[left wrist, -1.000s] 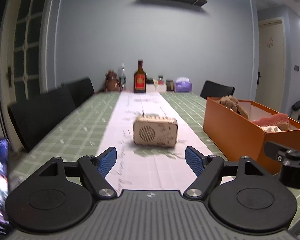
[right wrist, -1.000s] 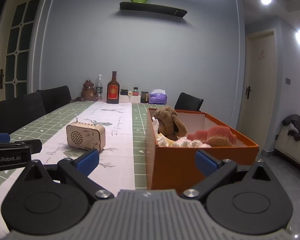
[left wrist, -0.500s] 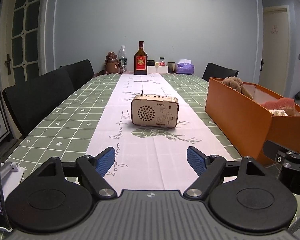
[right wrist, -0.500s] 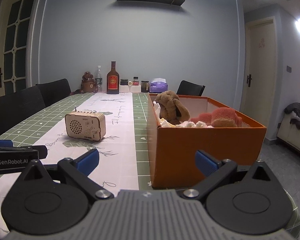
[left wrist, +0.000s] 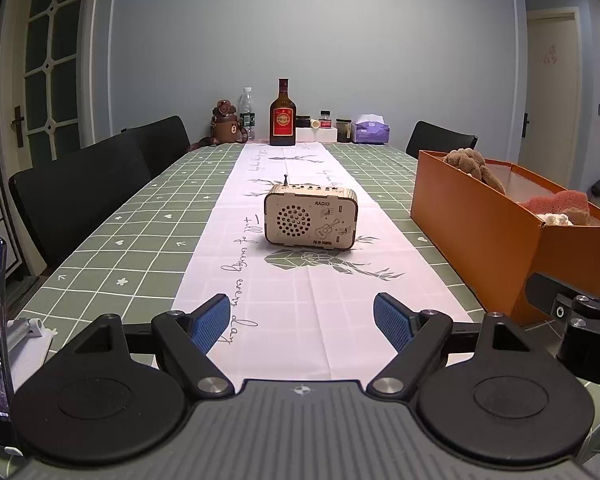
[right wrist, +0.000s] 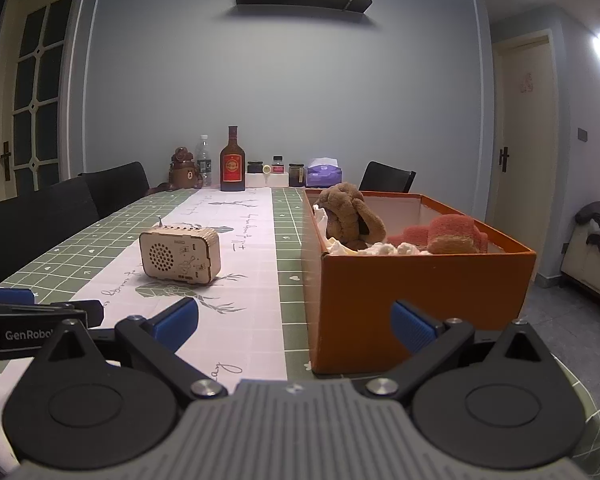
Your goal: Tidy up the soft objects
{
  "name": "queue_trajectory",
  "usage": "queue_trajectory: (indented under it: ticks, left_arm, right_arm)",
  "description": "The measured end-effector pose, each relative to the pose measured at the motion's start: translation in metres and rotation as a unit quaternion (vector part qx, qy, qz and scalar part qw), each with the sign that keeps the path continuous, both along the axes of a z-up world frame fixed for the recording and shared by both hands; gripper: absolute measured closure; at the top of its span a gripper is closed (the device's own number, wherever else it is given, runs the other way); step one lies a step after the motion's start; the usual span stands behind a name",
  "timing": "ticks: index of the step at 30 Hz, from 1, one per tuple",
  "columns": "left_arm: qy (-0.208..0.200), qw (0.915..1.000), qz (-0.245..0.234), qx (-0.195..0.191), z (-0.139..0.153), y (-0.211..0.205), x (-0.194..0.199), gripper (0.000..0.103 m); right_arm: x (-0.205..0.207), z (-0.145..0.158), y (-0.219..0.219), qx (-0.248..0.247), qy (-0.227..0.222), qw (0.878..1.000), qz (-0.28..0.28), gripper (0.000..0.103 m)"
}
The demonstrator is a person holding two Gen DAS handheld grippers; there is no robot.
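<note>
1. Looking along the left tool [left wrist: 302, 322]: blue pads spread wide, nothing between them, hanging low over the near end of the desk [left wrist: 112, 248]. Ahead, well apart, the wooden radio [left wrist: 311, 220] on the white runner, a hard thing, best left alone. Off to the right and ahead, the orange box [left wrist: 480, 236] with a brown plush toy [left wrist: 474, 164] and a pink sponge [left wrist: 560, 206] inside.

2. Looking along the right tool [right wrist: 294, 324]: also wide open and empty, just short of the box's near wall. No soft item visible loose on the desk, so probably near done. For any tidying, reach in from above, pinch gently at the plush's bulk, avoid shoving the box.
</note>
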State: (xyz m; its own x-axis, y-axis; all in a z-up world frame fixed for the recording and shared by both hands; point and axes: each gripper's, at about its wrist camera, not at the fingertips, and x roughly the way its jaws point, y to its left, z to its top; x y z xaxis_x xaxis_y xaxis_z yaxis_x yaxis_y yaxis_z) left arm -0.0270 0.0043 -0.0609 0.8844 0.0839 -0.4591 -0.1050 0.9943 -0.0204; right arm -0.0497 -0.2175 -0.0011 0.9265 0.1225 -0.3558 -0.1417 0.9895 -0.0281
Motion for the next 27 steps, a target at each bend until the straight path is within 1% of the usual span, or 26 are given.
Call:
queue_trajectory:
  ticks: [27]
  left_arm:
    - [-0.003,1.0000,0.004,0.005,0.0017,-0.0008,-0.0014,0.008]
  right_arm:
    - [0.0010,-0.0006,-0.0011,0.006,0.008,1.000,0.003,0.003]
